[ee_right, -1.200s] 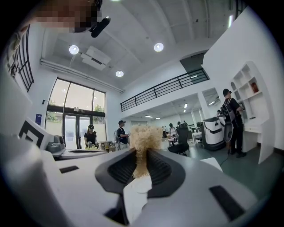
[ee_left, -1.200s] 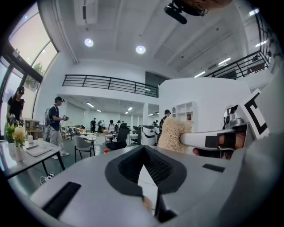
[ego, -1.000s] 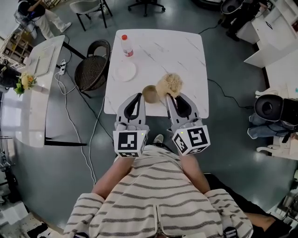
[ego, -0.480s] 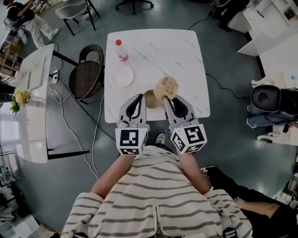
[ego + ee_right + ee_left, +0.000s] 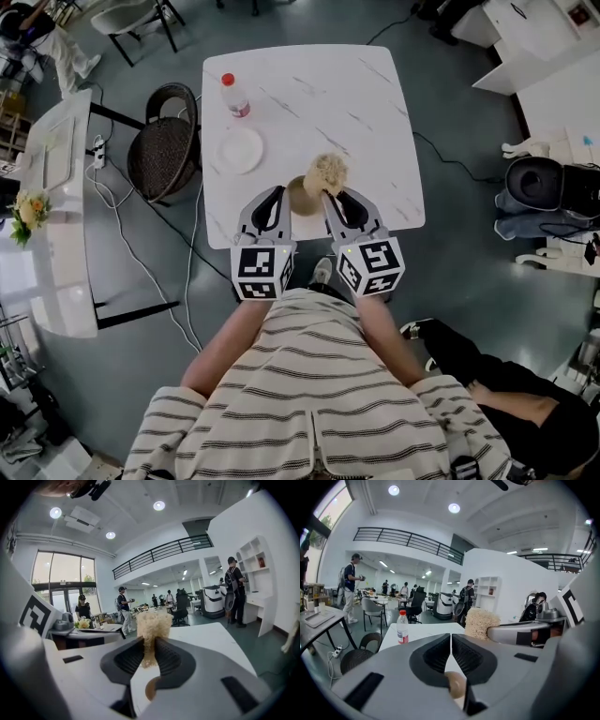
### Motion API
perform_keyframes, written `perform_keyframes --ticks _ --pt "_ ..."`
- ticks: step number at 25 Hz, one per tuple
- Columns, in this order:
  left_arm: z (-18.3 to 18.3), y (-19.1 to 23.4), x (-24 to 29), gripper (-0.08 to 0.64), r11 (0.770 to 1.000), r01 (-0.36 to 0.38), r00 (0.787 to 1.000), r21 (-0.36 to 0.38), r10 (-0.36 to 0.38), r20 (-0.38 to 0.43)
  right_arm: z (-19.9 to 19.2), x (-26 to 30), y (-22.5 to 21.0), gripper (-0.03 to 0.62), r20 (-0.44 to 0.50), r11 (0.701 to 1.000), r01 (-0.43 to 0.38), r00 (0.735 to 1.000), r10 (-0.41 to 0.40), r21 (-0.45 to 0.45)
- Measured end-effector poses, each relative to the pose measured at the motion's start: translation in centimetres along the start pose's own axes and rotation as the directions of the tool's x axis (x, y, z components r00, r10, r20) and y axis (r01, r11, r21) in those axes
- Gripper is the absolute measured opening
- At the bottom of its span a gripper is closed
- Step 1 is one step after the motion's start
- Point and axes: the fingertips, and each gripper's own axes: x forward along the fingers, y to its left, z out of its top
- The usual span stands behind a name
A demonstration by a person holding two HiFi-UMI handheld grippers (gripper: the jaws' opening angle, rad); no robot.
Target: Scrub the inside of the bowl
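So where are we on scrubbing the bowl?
Done: the right gripper is shut on the scrubber and holds it over the edge of the bowl. In hand: the left gripper is shut beside the bowl; whether it pins the rim is unclear. Left: the scrubber looks above the bowl, so scrubbing inside remains.

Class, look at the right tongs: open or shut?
Shut on the scrubber: in the right gripper view the right tongs press its stalk from both sides, tuft beyond the tips.

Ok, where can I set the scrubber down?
Bare: the right half of the table, from the far edge past the scrubber to the front right corner. Crowded: the left side with bottle and plate, and the front middle round the bowl.
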Motion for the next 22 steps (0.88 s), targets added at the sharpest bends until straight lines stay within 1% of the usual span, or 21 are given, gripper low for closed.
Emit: perform_keyframes --ticks 9,16,22 --pt "-4.0 1.8 2.2 0.005 1.000 0.023 0.994 -0.011 -0.024 -0.102 -2.7 2.9 -0.2 0.078 -0.088 1.000 0.006 0.996 -0.005 0.008" --pt "-7.0 2.6 3.9 0.005 0.999 0.048 0.983 -0.021 -0.051 -0.178 -6.1 4.3 -1.4 0.078 -0.164 0.999 0.040 0.986 -0.033 0.037" --pt "-9.6 3.0 4.7 0.006 0.998 0.054 0.968 -0.036 -0.062 -0.244 -8.6 4.8 -1.6 0.078 -0.216 0.998 0.043 0.976 -0.030 0.055"
